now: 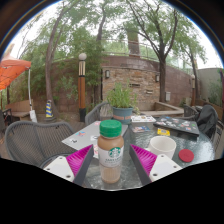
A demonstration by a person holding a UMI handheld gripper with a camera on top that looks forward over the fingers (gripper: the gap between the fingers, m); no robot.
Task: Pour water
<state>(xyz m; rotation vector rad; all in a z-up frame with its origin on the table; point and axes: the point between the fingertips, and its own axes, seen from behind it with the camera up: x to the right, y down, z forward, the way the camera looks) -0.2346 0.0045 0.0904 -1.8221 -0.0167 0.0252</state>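
Observation:
A Starbucks bottle (111, 152) with a green cap and tan drink inside stands upright on the glass table (150, 172). It stands between my gripper's (111, 162) two fingers. The magenta pads (81, 159) flare out on both sides of it, with a small gap showing at each side. The gripper is open around the bottle. The bottle's base is hidden at the bottom of the view.
A small red round thing (186, 155) and a clear cup (163, 147) sit on the table to the right. Papers (160, 122) and a potted plant (122, 100) lie beyond the bottle. Mesh chairs (35, 140) stand at the left, with an orange umbrella (12, 70) behind them.

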